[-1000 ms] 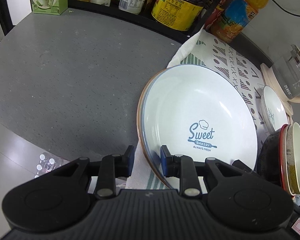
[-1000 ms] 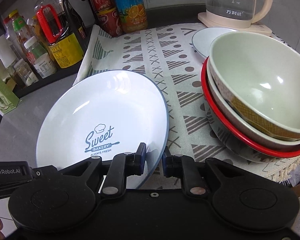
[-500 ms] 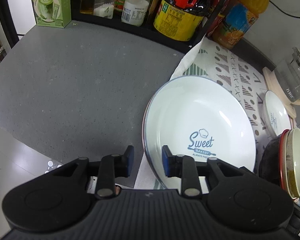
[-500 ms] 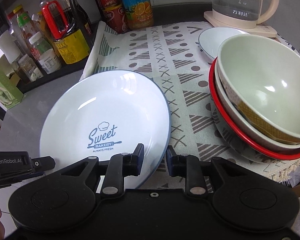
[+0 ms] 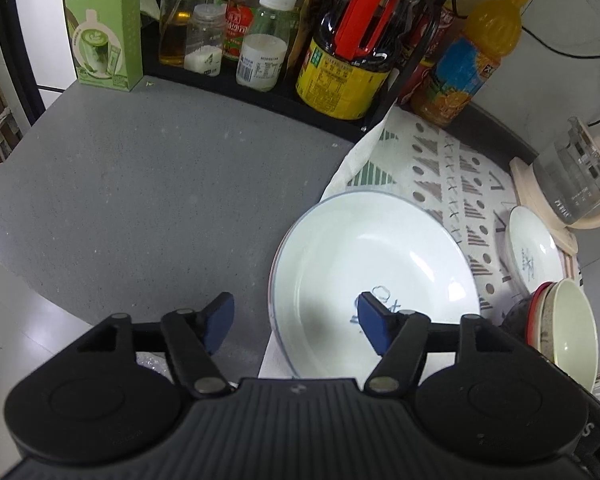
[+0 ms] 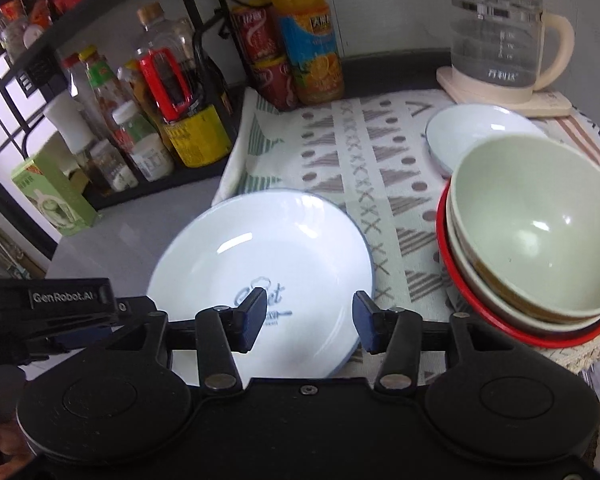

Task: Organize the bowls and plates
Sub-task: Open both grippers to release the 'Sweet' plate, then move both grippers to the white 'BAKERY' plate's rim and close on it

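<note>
A large white plate (image 5: 376, 268) (image 6: 260, 252) with blue "Sweet Bakery" print lies at the near left corner of the patterned cloth (image 5: 452, 168) (image 6: 364, 160), on top of another plate whose reddish rim shows at its left edge. My left gripper (image 5: 296, 322) hovers above its left rim, jaws opening, nothing pressed between the pads. My right gripper (image 6: 310, 318) hovers above its near rim, jaws opening too, clear of the plate. A stack of bowls (image 6: 532, 236) (image 5: 568, 328), pale green on top, red-rimmed below, stands to the right. A small white plate (image 6: 480, 128) (image 5: 534, 256) lies behind it.
A glass kettle (image 6: 504, 44) on a cream base stands at the back right. Bottles and jars fill a black rack (image 5: 284, 40) along the back, with an orange juice bottle (image 6: 308, 40) and a green carton (image 5: 102, 24). Grey countertop (image 5: 140, 184) stretches to the left.
Both grippers let go of the large plate's rim, spread their jaws and rose away. The plate now lies flat on the stack and looks smaller in both views.
</note>
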The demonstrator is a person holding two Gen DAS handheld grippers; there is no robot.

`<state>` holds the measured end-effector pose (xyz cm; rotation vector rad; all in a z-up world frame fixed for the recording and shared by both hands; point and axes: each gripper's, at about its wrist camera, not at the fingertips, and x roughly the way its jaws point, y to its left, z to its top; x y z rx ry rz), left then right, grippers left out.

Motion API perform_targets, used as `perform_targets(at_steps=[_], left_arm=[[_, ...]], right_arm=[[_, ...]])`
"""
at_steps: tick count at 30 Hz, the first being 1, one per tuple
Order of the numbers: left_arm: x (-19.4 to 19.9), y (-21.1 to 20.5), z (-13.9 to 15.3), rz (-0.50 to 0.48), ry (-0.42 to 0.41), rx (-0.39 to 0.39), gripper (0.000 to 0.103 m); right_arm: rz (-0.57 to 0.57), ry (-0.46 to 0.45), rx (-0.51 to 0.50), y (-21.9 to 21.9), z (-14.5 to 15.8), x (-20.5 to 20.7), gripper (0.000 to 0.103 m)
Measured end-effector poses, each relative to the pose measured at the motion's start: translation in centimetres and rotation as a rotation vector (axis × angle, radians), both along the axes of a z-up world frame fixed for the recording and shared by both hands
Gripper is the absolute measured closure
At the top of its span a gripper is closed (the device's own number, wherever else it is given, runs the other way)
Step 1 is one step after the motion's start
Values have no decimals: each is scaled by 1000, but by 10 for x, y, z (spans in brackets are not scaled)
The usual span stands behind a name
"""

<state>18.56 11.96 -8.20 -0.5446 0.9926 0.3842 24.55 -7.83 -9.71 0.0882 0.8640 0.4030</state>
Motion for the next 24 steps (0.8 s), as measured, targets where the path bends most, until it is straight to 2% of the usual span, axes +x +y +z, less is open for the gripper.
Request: perform_targets(at_steps=[6,12,18,21,24], left_arm=[[15,-5,18,-19,-32,29,24],[39,-11,29,-61,-55,30,22],[75,-21,31,-149,-54,28,21],[93,-26,33,-206,-64,27,18],[111,-32,33,-258,-69,28,18]], right_arm=[[-23,-48,49,-10,26,9,40],[-77,-87,90,-21,43,22,24],[-159,-112,108,-38,52,41,13],[-203,-107,109,-44,52,51,13],[-251,-103,114,-50,51,60,8]])
